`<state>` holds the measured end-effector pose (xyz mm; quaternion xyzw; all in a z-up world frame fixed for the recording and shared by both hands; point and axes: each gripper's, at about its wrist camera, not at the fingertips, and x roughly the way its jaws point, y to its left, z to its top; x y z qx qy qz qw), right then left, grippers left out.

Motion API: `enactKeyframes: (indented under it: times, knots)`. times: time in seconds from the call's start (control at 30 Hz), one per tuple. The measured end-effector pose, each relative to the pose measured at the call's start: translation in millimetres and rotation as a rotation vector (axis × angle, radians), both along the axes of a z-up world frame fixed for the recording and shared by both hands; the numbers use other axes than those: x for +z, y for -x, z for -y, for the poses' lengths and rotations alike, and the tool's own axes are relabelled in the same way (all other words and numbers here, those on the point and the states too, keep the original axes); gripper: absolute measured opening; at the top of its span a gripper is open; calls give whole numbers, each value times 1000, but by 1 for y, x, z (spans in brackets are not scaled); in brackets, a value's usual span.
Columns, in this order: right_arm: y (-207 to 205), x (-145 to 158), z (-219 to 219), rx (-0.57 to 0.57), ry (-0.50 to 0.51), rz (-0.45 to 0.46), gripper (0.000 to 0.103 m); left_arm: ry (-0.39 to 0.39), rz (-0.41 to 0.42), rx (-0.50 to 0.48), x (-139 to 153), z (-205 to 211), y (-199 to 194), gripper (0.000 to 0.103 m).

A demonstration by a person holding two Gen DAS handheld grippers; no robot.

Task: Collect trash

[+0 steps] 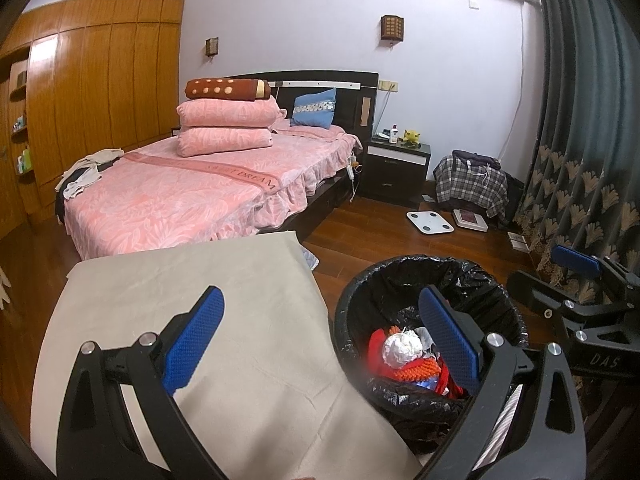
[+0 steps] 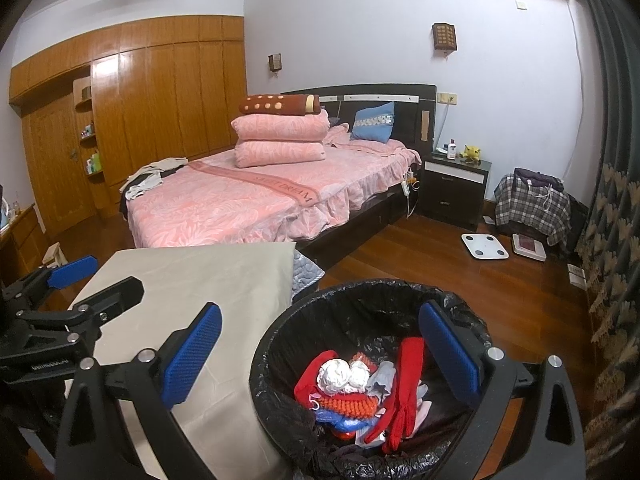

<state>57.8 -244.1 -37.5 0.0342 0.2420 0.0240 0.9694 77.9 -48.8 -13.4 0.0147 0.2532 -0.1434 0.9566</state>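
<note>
A round bin with a black liner (image 1: 352,304) (image 2: 272,332) stands on the wood floor beside a table with a beige cloth (image 1: 224,320) (image 2: 208,280). In the bin lie crumpled white paper balls (image 1: 402,346) (image 2: 342,374), a red glove (image 2: 406,384), orange knit fabric (image 2: 344,402) and other scraps. My left gripper (image 1: 320,340) is open and empty, one finger over the cloth, the other over the bin. My right gripper (image 2: 320,354) is open and empty above the bin; it also shows at the right of the left wrist view (image 1: 576,276).
A bed with pink covers (image 1: 180,188) (image 2: 248,200) stands behind the table. A dark nightstand (image 1: 396,164), two floor scales (image 1: 430,222) (image 1: 470,219), a plaid-covered chair (image 1: 472,184) and a patterned curtain (image 1: 580,160) lie to the right. A wooden wardrobe (image 1: 92,80) fills the left wall.
</note>
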Motion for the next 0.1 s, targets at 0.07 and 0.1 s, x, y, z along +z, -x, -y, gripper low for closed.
enactKeyframes:
  times: [0.07, 0.1]
  knots:
    - [0, 0, 0, 0, 2, 1, 97, 2, -1, 2, -2, -1, 1, 95]
    - [0, 0, -1, 1, 3, 1, 97, 3, -1, 3, -4, -2, 2, 95]
